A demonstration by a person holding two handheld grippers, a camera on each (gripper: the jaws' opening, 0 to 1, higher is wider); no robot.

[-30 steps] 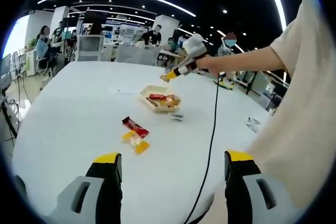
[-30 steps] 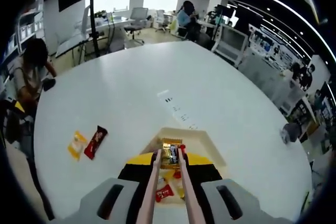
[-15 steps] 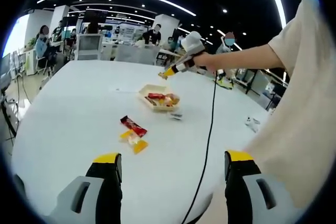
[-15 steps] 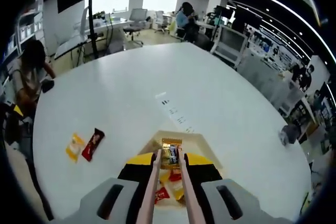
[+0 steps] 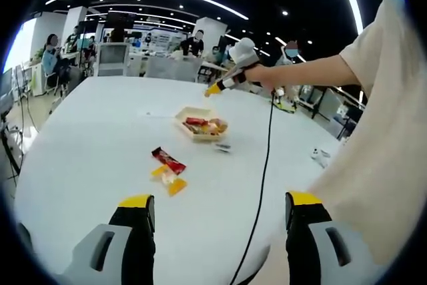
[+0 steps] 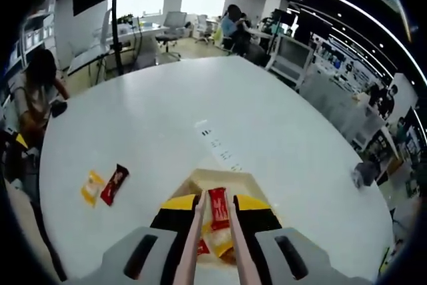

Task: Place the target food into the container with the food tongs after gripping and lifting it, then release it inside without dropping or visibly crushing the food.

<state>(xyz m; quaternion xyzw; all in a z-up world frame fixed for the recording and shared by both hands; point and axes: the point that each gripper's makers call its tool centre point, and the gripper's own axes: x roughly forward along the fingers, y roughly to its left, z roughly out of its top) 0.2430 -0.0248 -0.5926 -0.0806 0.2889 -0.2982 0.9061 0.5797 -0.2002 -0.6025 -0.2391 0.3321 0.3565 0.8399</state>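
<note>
The left hand-held gripper (image 5: 220, 231) hangs over the near edge of the white round bench (image 5: 87, 138), jaws apart and empty. Mid-bench, the right hand-held gripper (image 6: 215, 205), clamped on the pink food tongs (image 6: 193, 238), hovers over the cream square container (image 6: 233, 175). The tong tips pinched a dark gold-wrapped snack a second ago and are bare now. It probably lies inside. Lift straight up, clear of the rim.

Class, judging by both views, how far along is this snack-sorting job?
Done: several wrapped snacks lie in the beige tray-like container. In hand: the right gripper holds pink food tongs over it; whether they grip anything is unclear. Left: a yellow packet and a dark red packet lie on the white table.
</note>
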